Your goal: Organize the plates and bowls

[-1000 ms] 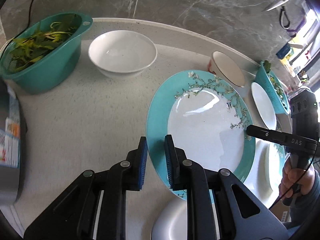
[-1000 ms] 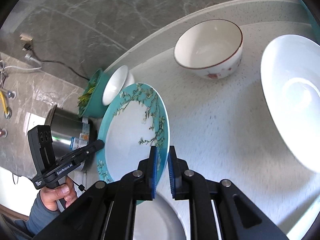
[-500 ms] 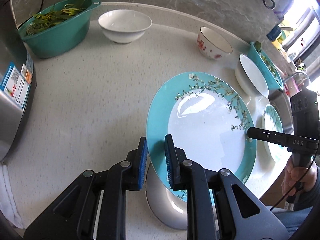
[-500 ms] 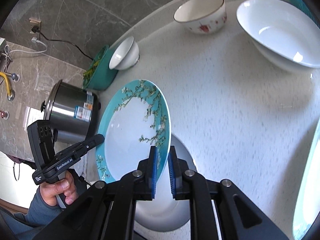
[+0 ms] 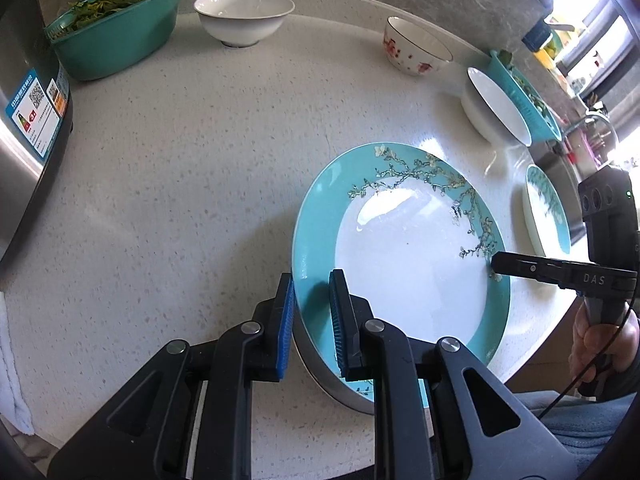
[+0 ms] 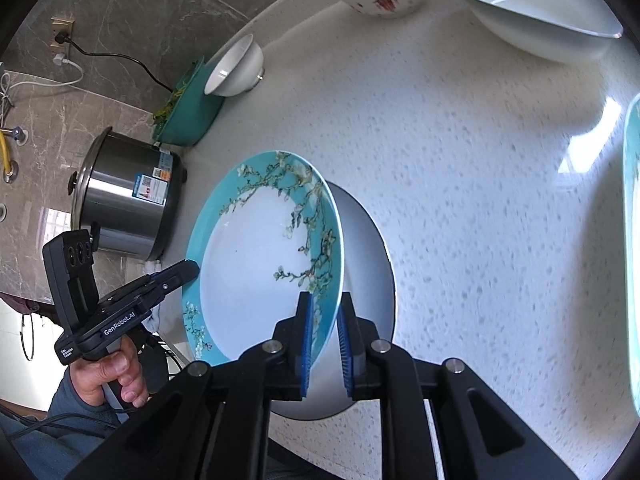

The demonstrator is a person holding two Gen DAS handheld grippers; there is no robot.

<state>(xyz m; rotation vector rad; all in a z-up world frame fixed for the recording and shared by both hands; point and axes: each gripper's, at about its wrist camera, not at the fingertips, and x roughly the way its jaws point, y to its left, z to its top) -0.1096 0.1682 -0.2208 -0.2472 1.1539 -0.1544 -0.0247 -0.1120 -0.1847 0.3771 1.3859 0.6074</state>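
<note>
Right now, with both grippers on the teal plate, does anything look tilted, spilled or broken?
Only the teal plate sits tilted, one edge on a white dish beneath, held by the left gripper and right gripper. No spills or cracks visible.

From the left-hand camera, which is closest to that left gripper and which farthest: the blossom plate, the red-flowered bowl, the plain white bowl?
1. Blossom plate: its rim is clamped in the left gripper.
2. Red-flowered bowl: far right, near the counter's back edge.
3. Plain white bowl: far back, beside the green colander; roughly level with the red-flowered one, too close to call.

"DAS" marks the right hand-held gripper [image 5: 496, 266], "GenRobot.AI", seemingly, the left hand-held gripper [image 6: 192, 270].
</note>
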